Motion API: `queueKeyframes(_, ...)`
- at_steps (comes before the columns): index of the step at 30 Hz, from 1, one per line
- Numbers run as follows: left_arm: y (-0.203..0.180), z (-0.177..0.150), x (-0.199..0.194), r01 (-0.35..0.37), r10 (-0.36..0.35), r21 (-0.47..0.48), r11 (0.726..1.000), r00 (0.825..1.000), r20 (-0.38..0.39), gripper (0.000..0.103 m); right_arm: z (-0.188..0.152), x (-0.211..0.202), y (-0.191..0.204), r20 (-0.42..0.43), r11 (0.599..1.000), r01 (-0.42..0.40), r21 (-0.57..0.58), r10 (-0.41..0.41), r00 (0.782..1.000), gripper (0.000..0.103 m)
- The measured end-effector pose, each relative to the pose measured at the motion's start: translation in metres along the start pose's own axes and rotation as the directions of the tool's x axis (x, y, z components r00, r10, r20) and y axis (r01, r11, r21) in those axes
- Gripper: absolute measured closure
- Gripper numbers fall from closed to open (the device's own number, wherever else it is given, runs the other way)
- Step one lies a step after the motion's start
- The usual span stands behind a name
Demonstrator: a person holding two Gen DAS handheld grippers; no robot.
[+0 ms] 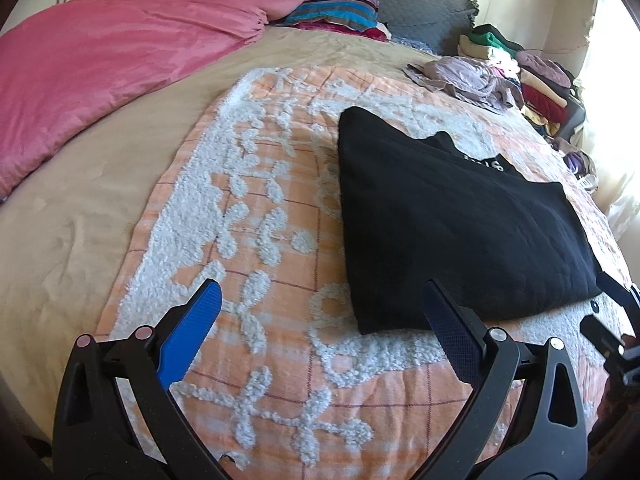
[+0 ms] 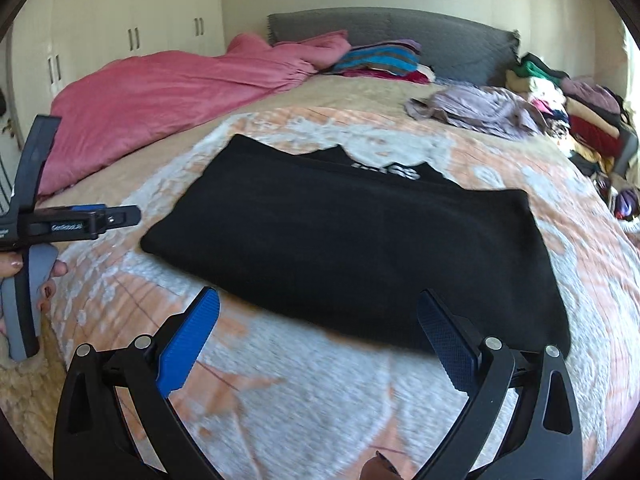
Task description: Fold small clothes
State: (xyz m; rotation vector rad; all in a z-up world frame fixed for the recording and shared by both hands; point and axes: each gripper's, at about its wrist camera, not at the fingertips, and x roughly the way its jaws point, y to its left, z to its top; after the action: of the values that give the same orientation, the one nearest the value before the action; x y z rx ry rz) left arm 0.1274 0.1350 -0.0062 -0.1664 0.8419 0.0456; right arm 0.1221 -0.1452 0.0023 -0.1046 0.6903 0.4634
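Observation:
A black garment [image 1: 452, 224] [image 2: 360, 248] lies folded flat on an orange and white tufted bedspread [image 1: 276, 216] [image 2: 304, 392]; white lettering shows at its far edge. My left gripper [image 1: 322, 300] hovers open above the bedspread, just left of the garment's near corner, holding nothing. My right gripper [image 2: 318, 308] is open too, low over the garment's near edge, with nothing between its blue pads. In the right wrist view the left tool's body [image 2: 36, 216] shows at the far left, held by a hand [image 2: 48, 280]. The right tool [image 1: 616, 328] shows at the left wrist view's right edge.
A pink duvet [image 1: 104, 68] [image 2: 168, 96] is bunched on the bed's left side. A lilac crumpled garment [image 1: 464, 76] [image 2: 476, 108] and a heap of mixed clothes [image 1: 536, 80] [image 2: 576, 116] lie at the far right. Striped folded cloth [image 1: 336, 14] [image 2: 380, 60] rests against the grey headboard [image 2: 440, 36].

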Motion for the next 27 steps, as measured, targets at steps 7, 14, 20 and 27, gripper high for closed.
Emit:
queueKeyframes(7, 0.01, 0.003, 0.003, -0.017, 0.017, -0.026, 1.0, 1.0, -0.001, 0.01, 0.009, 0.012, 0.031, -0.004, 0.997, -0.041, -0.068, 0.041, 0.999, 0.005)
queueKeyframes(14, 0.018, 0.016, 0.011, -0.049, 0.05, -0.05, 0.998, 0.999, 0.003, 0.01, 0.015, 0.026, 0.058, -0.018, 0.987, -0.072, -0.144, 0.07, 0.997, 0.005)
queueKeyframes(20, 0.02, 0.034, 0.017, -0.067, 0.067, -0.038, 0.997, 0.998, 0.021, 0.01, 0.017, 0.04, 0.076, -0.028, 0.978, -0.079, -0.194, 0.075, 0.997, 0.005)
queueKeyframes(27, 0.015, 0.05, 0.029, -0.07, 0.07, -0.017, 0.997, 0.997, 0.025, 0.01, 0.016, 0.05, 0.087, -0.031, 0.967, -0.066, -0.244, 0.06, 0.998, 0.005)
